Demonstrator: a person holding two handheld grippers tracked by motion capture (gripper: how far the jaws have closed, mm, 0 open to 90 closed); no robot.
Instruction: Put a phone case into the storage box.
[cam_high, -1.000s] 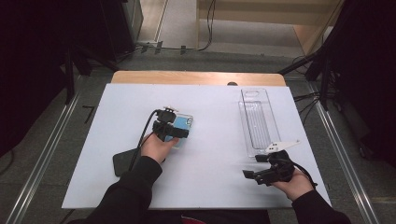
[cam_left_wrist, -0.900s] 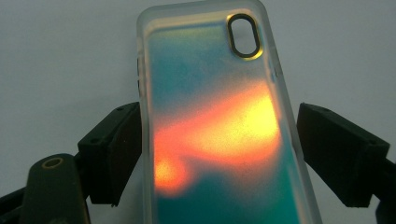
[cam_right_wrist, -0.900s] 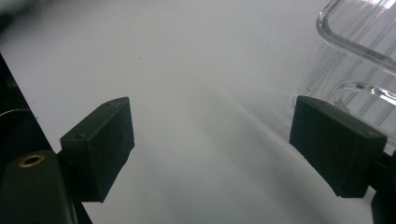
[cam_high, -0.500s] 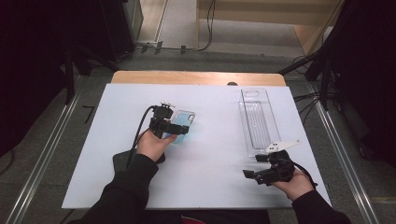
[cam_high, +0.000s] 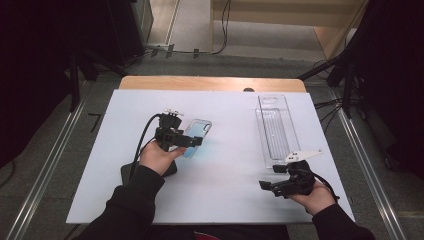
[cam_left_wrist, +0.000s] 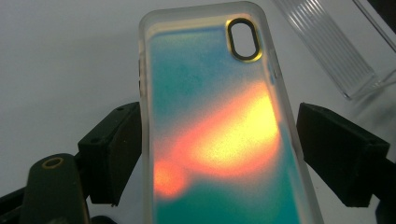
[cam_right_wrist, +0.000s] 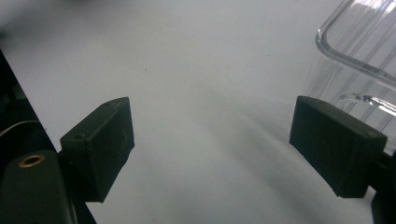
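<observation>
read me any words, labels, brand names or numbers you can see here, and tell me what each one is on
There is no readable text in these pictures.
Phone case, held between the jaws of the left gripper: iridescent blue and orange, with no print or logo.
Clear plastic tray: ribbed, with no label visible.
Right gripper and white table: no markings legible.
</observation>
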